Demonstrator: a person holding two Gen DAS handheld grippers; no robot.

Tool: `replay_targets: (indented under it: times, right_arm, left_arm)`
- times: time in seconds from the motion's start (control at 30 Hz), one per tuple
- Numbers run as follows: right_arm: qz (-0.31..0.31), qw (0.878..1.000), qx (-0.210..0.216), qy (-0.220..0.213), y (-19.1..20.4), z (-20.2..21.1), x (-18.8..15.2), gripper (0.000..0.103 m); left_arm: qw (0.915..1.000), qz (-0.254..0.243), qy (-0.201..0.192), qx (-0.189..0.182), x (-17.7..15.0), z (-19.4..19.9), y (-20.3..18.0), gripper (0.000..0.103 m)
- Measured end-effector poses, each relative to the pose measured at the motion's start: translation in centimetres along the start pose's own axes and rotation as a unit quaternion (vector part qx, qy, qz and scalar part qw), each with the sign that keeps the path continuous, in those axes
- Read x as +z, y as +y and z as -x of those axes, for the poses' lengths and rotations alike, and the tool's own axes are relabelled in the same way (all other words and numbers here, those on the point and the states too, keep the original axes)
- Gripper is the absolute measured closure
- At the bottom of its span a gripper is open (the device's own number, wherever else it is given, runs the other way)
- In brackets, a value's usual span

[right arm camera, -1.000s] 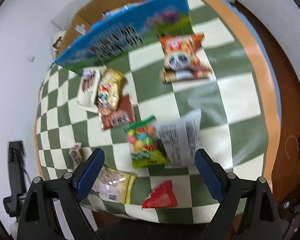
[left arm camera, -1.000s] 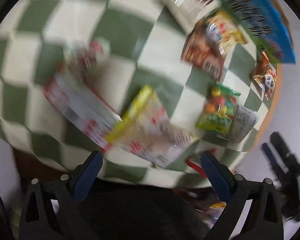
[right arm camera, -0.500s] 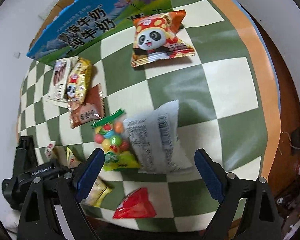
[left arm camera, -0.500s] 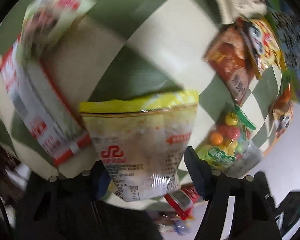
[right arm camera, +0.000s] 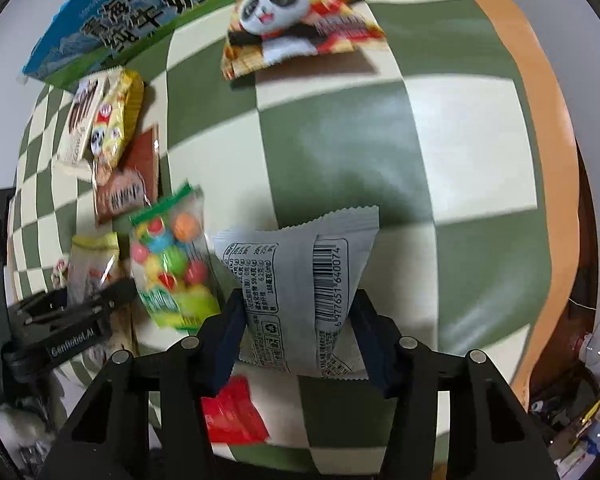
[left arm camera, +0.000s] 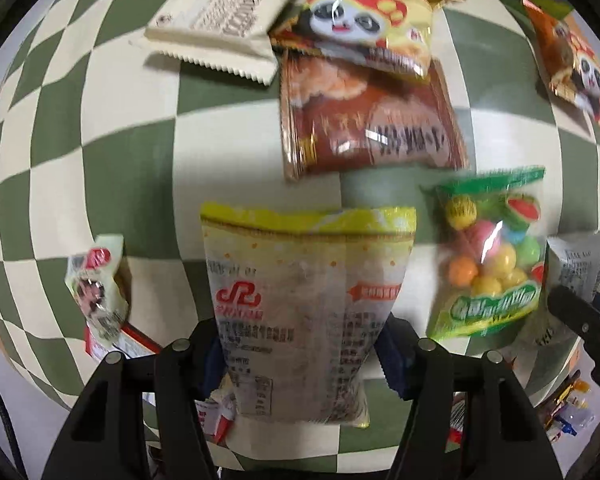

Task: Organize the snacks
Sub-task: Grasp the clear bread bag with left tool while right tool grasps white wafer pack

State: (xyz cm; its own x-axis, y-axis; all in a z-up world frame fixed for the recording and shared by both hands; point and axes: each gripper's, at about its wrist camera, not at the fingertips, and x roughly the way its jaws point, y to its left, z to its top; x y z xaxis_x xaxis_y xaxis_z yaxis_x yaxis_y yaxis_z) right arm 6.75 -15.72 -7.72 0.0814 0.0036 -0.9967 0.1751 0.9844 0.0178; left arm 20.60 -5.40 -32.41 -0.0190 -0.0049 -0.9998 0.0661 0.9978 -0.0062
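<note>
A yellow-topped snack pouch (left arm camera: 308, 280) hangs upright between the pads of my left gripper (left arm camera: 304, 356), which presses on its lower half above the checked tablecloth (left arm camera: 132, 168). In the right wrist view, a grey packet (right arm camera: 300, 264) with a barcode sits between the blue pads of my right gripper (right arm camera: 300, 332). Those jaws are closing and pinch the packet's sides inward. A bag of coloured candy balls (right arm camera: 168, 256) lies just left of the grey packet. It also shows in the left wrist view, where the candy bag (left arm camera: 488, 264) is right of the pouch.
Beyond lie a brown packet (left arm camera: 372, 128), a yellow panda packet (left arm camera: 368, 20) and a white biscuit-stick packet (left arm camera: 224, 20). An orange panda packet (right arm camera: 296, 20) and a blue milk box (right arm camera: 112, 24) lie farther back. A red packet (right arm camera: 232, 412) is near the table's front. A small packet (left arm camera: 98, 280) lies left.
Both grippers have dropped toward the table. The left closed on the yellow-topped pouch and carried it toward the candy bag. The right went from wide open to pinching the grey packet.
</note>
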Motion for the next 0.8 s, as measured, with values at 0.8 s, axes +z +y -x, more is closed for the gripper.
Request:
replay_targets:
  times: [0.8]
  right_arm:
    - [-0.012,1.000,0.000,-0.004,-0.2,-1.3,-1.1,0.053]
  left_arm:
    - [0.9994,0.012,-0.030,-0.009,-1.6,2.5,-0.5,0.060]
